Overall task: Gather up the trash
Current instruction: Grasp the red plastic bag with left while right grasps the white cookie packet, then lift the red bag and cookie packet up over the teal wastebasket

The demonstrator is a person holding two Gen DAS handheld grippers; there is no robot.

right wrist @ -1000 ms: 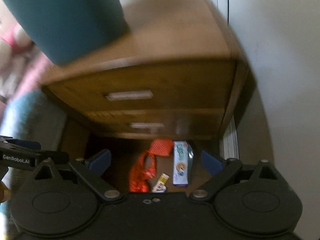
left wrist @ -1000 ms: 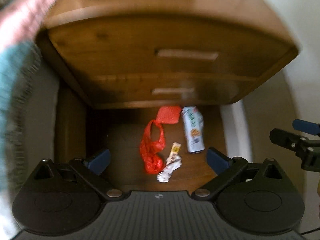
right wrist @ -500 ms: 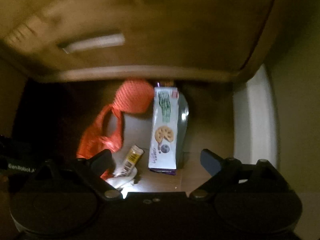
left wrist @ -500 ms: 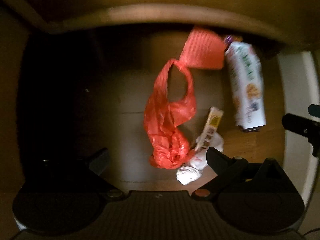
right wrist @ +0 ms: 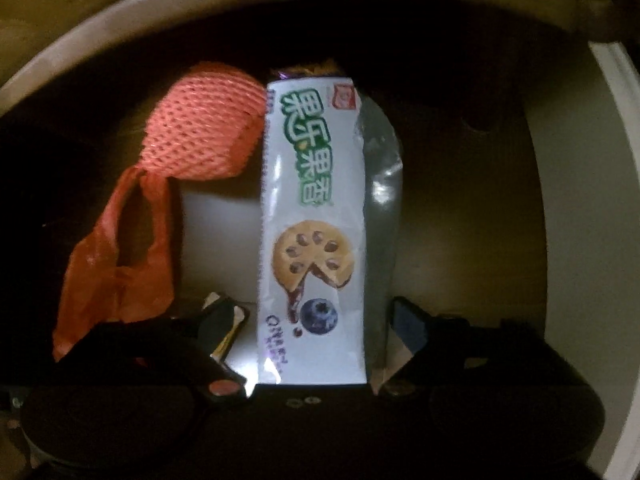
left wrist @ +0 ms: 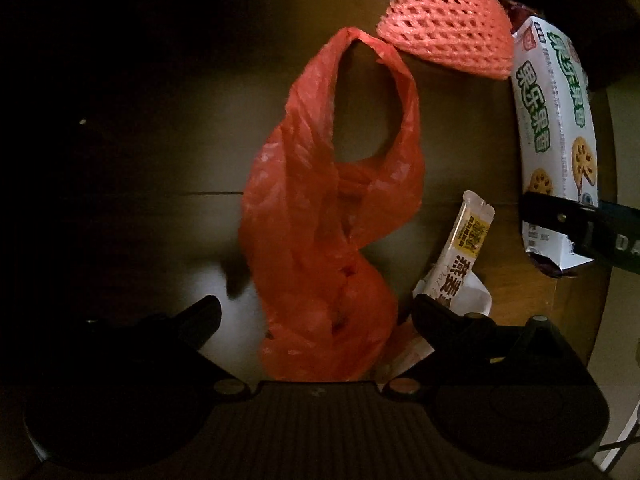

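Down on the wooden floor [left wrist: 160,200], in the dim spot under the cabinet, the litter lay in a loose cluster: a red plastic bag [left wrist: 320,240], a pink foam fruit net [left wrist: 444,32], a white biscuit packet [right wrist: 312,220], and a small yellow-and-white snack wrapper [left wrist: 468,248] resting on crumpled white paper [left wrist: 476,292].

The left gripper [left wrist: 316,312] was low over the bag, jaws spread wide, one finger on each side of the bag's bunched lower end. That straddle made sense, I'd say: the bag was limp and flat, so its gathered bulk offered the best bite. The right-hand finger [left wrist: 436,312] sat just beside the snack wrapper and overlapped the paper, so a careless close could have caught those as well.

The right gripper [right wrist: 310,320] was likewise gaping, lined up along the biscuit packet's length, with the packet's near end between its fingers. Nothing was gripped. The packet lay face up, its silvery inner foil showing along the right side, its far end touching the foam net. The left finger [right wrist: 216,320] covered part of the snack wrapper.

So, two tools, two targets, each bracketed and neither pinched. The red bag's handle loop lay open toward the net, touching its corner. My read: collection was barely begun, every piece being on the floor.
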